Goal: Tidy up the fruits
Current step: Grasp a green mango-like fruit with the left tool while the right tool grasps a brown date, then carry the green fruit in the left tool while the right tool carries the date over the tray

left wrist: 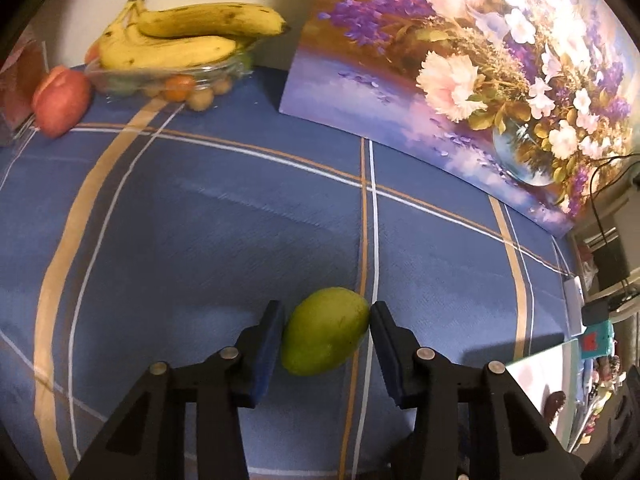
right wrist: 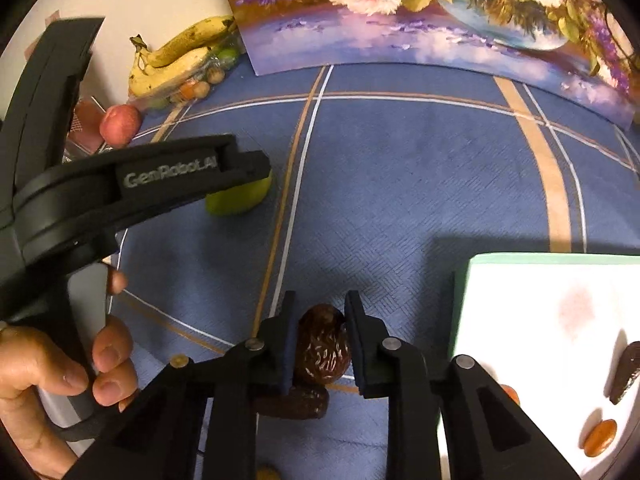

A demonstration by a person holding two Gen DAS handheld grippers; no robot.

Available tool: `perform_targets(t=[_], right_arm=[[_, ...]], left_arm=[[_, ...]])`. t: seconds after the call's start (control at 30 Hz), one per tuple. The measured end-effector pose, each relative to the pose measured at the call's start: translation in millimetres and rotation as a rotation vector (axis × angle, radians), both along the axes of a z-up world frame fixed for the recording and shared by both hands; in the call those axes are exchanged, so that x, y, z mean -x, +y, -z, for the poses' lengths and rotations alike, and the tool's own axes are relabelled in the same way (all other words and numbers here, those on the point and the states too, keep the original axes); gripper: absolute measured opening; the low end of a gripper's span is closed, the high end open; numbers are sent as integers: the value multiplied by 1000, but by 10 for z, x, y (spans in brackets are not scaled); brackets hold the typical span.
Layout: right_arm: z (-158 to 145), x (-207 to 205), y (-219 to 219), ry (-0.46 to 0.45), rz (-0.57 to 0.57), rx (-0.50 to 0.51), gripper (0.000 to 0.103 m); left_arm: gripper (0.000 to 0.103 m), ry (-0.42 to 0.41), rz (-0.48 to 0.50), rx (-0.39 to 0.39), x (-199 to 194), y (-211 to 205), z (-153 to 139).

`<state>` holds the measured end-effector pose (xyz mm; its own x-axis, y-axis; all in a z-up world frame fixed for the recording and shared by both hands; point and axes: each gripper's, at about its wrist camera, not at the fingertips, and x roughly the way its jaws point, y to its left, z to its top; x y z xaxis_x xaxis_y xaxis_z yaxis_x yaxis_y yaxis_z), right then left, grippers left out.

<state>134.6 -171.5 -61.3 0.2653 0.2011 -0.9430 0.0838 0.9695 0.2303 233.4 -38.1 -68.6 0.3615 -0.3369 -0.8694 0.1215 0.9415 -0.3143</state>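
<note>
Both grippers down on the blue checked tablecloth [left wrist: 200,220], each closed around a fruit. Left gripper [left wrist: 326,336] pinches the green mango [left wrist: 325,330] across its belly, pads touching both flanks; the skin is smooth and rounded, so a lift could squirt it forward out of the pads. Right gripper [right wrist: 320,340] is clenched on a dark brown, pale-flecked fruit [right wrist: 325,354], possibly a date; a second dark piece [right wrist: 296,402] lies just under it and may be dragged or stick. Only the right wrist view shows the white tray [right wrist: 520,300] with its green edge, holding orange and dark pieces, and the hand [right wrist: 44,384] on the left tool's handle. Only the left view shows the mango grip plainly. The bananas [left wrist: 188,36] sit on a clear bowl [left wrist: 224,70] far back, red fruit [left wrist: 62,100] beside.
</note>
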Motion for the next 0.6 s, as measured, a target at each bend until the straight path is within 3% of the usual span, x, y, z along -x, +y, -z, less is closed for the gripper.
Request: perform_targets(t=[0.6], right_arm=[[2, 111, 170, 17, -35, 47, 30]], left_arm=[[47, 73, -136, 83, 289, 509, 32]])
